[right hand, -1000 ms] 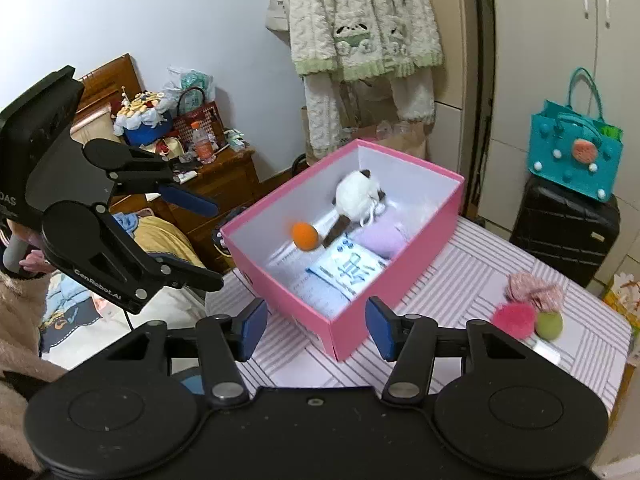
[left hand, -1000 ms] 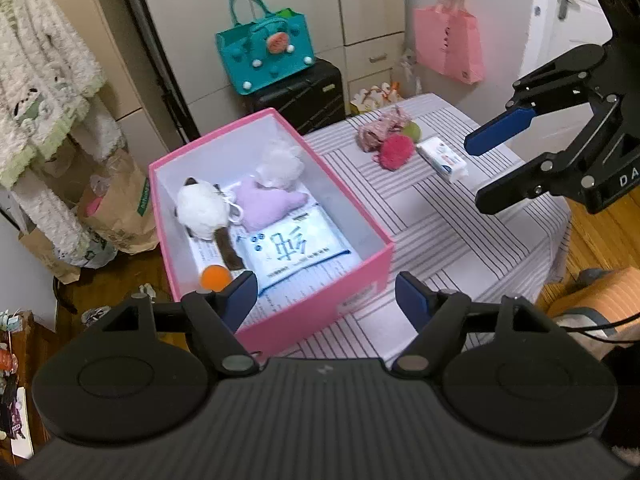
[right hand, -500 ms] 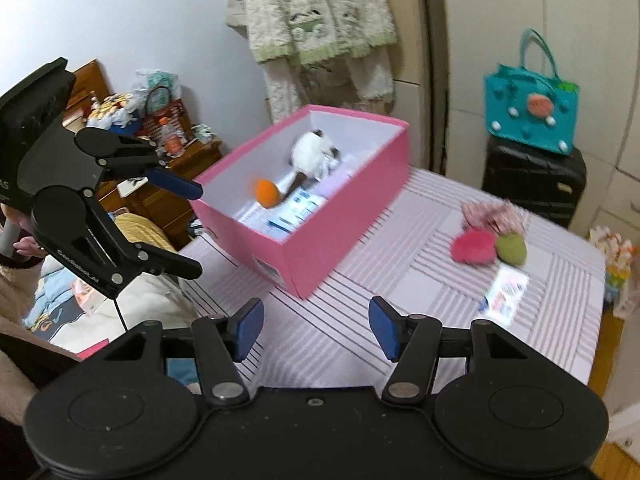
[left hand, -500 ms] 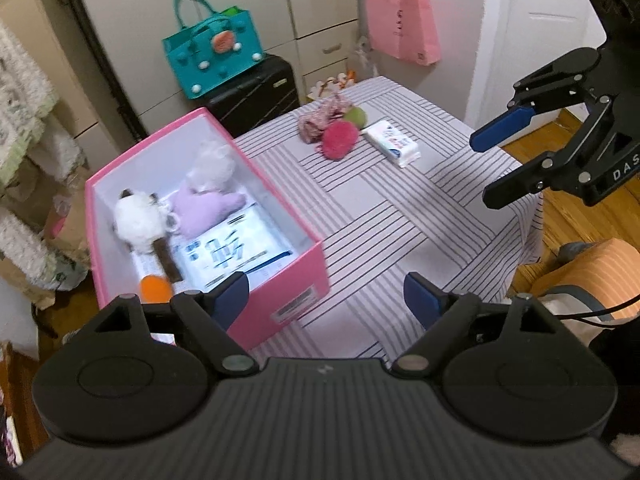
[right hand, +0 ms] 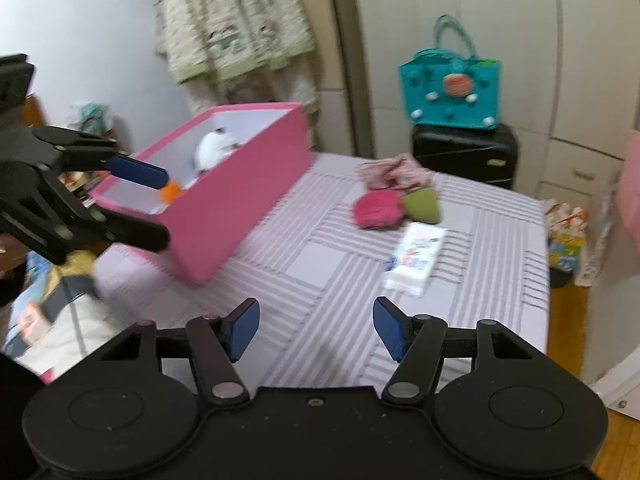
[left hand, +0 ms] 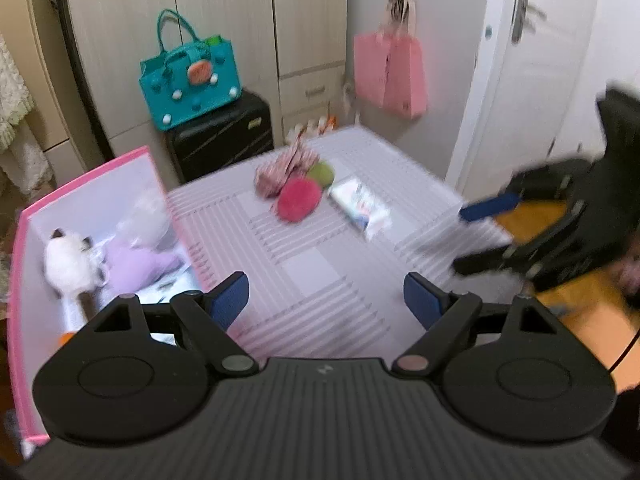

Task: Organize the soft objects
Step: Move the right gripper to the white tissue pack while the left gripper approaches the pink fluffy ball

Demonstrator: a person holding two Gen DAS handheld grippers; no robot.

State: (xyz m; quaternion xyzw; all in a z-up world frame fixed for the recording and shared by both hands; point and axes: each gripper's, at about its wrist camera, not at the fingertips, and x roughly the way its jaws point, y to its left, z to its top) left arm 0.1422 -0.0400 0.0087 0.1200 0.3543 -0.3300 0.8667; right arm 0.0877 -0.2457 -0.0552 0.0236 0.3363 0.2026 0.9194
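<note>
A pink box (left hand: 92,168) (right hand: 240,196) stands at the table's left and holds a white plush (left hand: 68,266), a lilac plush (left hand: 136,266) and an orange ball (right hand: 171,191). On the striped cloth lie a pink fuzzy ball (left hand: 299,199) (right hand: 376,208), a green ball (left hand: 322,173) (right hand: 422,205), a patterned pink pouch (left hand: 282,166) (right hand: 394,172) and a tissue pack (left hand: 360,207) (right hand: 416,258). My left gripper (left hand: 326,300) is open and empty above the table's near part. My right gripper (right hand: 316,326) is open and empty, short of the tissue pack.
A teal handbag (left hand: 190,74) sits on a black suitcase (left hand: 222,136) behind the table. A pink bag (left hand: 390,74) hangs by a white door (left hand: 532,80). A knitted cardigan (right hand: 236,20) hangs left. Wooden floor (right hand: 568,320) lies past the table's right edge.
Both cameras swung right, toward the loose items; the box slid left in both views. Both grippers moved closer to the table and stayed open.
</note>
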